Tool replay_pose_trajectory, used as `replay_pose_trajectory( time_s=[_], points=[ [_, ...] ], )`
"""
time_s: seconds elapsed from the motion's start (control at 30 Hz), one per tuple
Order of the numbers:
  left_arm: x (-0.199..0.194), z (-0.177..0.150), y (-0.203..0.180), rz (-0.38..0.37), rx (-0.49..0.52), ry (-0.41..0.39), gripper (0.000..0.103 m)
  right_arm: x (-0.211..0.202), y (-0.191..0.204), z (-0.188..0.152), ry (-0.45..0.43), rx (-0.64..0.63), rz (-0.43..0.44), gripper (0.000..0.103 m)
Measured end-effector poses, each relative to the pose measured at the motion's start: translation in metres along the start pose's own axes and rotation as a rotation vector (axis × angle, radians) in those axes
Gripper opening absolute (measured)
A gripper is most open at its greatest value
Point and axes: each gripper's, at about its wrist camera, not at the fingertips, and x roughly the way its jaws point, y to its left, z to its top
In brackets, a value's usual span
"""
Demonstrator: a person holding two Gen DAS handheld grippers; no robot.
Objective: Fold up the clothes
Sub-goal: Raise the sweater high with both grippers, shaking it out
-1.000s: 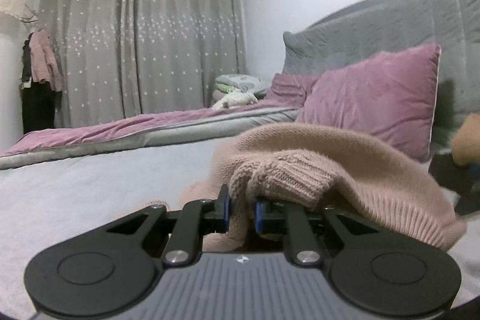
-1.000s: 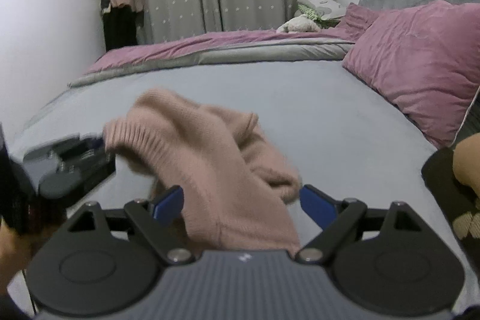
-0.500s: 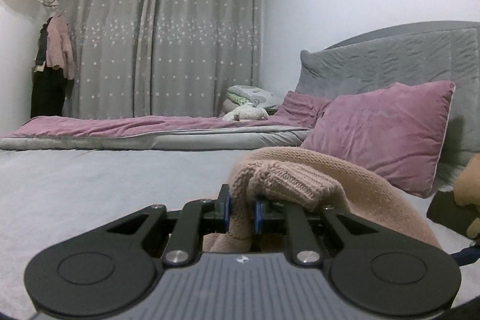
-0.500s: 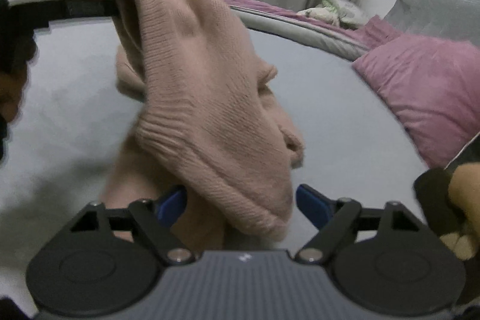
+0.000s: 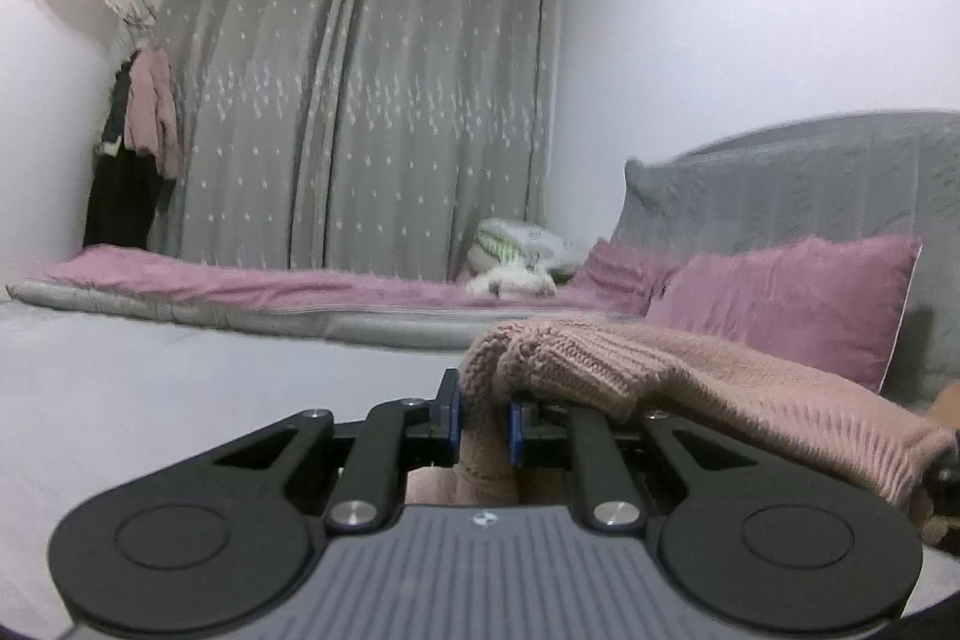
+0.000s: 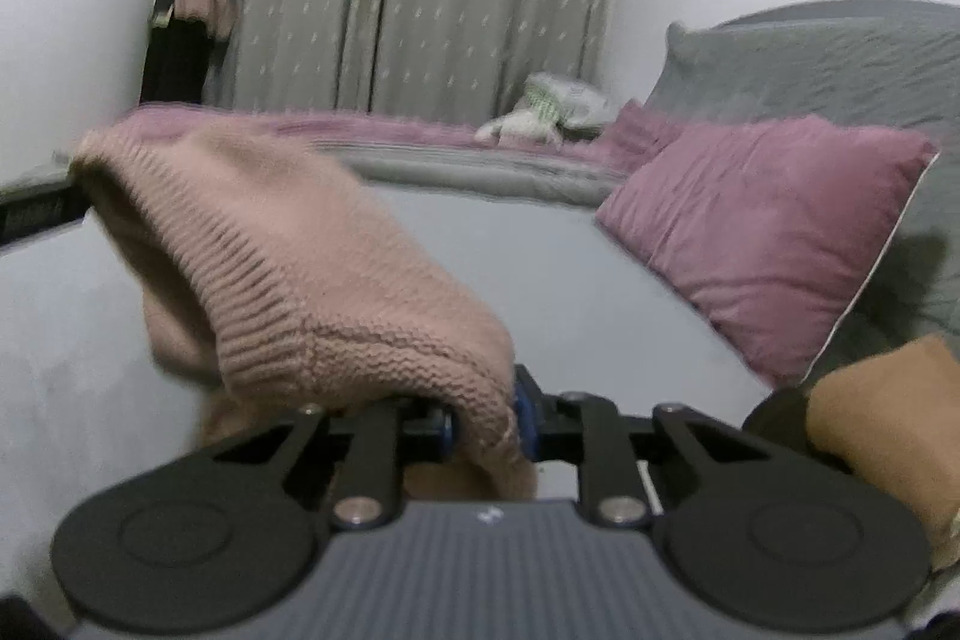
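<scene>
Sweater [image 6: 312, 280], pink knit, hangs between my two tools above the grey bed [image 6: 540, 268], its ribbed edge stretched from one grip to the other.

Left gripper [image 5: 484, 415]: jaws pressed together on a bunched fold of the ribbing; the knit drapes off to the right over the linkage. Right gripper [image 6: 483, 427]: jaws have just been closing and now pinch the other end of the ribbed edge, cloth plainly between the blue pads [image 6: 523, 415]. In the right view the far end of the edge sits in the left tool at the frame's left margin.

Judgement: step in hand is spreading the garment out before laying it flat. To do it well I should draw the hands apart evenly until the hem reads straight, without stretching the knit. The lower body of the sweater is bunched under the hem; a gentle shake should let it fall. Lay it down clear of the purple pillow [image 6: 762, 232]. Right grip takes little cloth, so it could slip.
</scene>
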Motion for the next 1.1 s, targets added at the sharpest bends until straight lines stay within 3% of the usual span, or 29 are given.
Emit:
replay_pose_trajectory(
  time_s=[0.33,0.9,1.1],
  points=[
    [-0.049,0.056,-0.019,0.025,0.084,-0.121,0.013,-0.05,-0.032,0.072,-0.144,0.035,-0.019,0.016],
    [-0.152,0.17,-0.038,0.067,0.189,-0.317,0.013,-0.165,-0.068,0.155,-0.379,0.074,0.014,0.015],
    [-0.156,0.199,-0.043,0.091,0.219,-0.29,0.013,-0.19,-0.078,0.185,-0.398,0.075,0.043,0.015]
  ],
)
